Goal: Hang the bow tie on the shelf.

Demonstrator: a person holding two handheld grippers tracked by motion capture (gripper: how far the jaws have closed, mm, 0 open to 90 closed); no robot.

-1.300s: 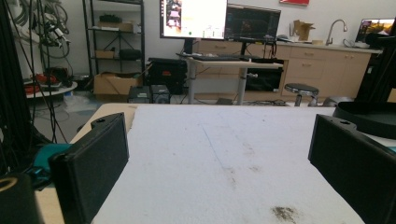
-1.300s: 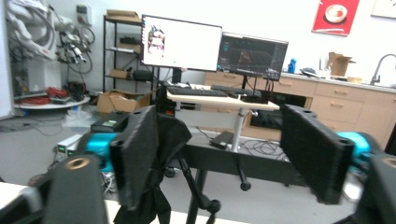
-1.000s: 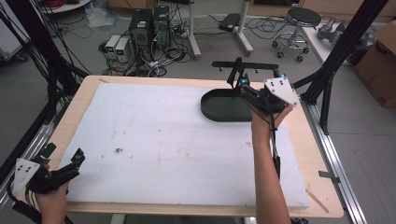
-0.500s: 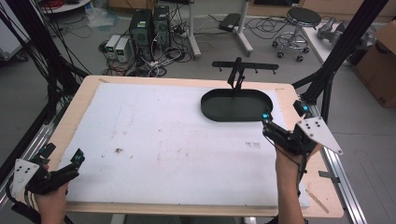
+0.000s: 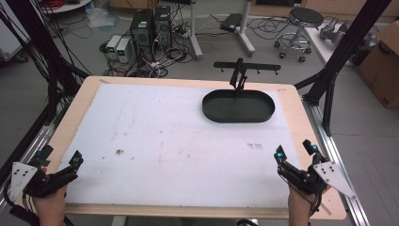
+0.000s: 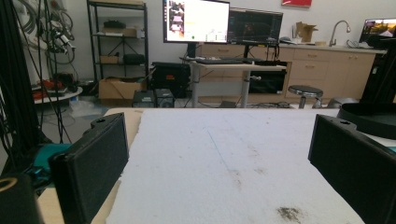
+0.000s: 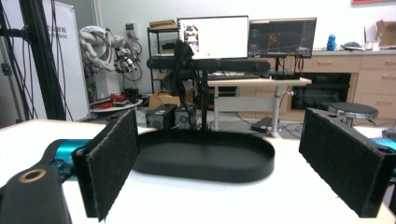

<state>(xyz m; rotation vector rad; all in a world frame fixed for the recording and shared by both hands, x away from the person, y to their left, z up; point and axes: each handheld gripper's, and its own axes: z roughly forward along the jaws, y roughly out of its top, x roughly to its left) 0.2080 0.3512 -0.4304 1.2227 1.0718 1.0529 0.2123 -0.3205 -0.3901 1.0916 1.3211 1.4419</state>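
A black oval tray (image 5: 238, 106) with a black rack (image 5: 239, 74) rising at its far edge sits at the back right of the white mat (image 5: 174, 141). My right gripper (image 5: 294, 152) is at the mat's front right corner, jaws open and empty. In the right gripper view the tray (image 7: 205, 156) lies ahead between my open jaws, and the gripper (image 7: 233, 161) holds nothing. My left gripper (image 5: 60, 157) rests at the front left corner, open and empty. Its own view shows the gripper (image 6: 224, 163) over bare mat (image 6: 233, 158), with the tray's edge (image 6: 369, 119) far right.
The wooden table's border (image 5: 301, 113) runs around the mat, with black frame posts (image 5: 339, 61) at the right and cables at the left. Computers (image 5: 150, 26) and a stool (image 5: 306, 21) stand on the floor beyond. Small dark stains (image 5: 118, 151) mark the mat.
My right gripper has come back from beside the tray toward the front right corner of the mat and lower, still open and empty. The left gripper has stayed put.
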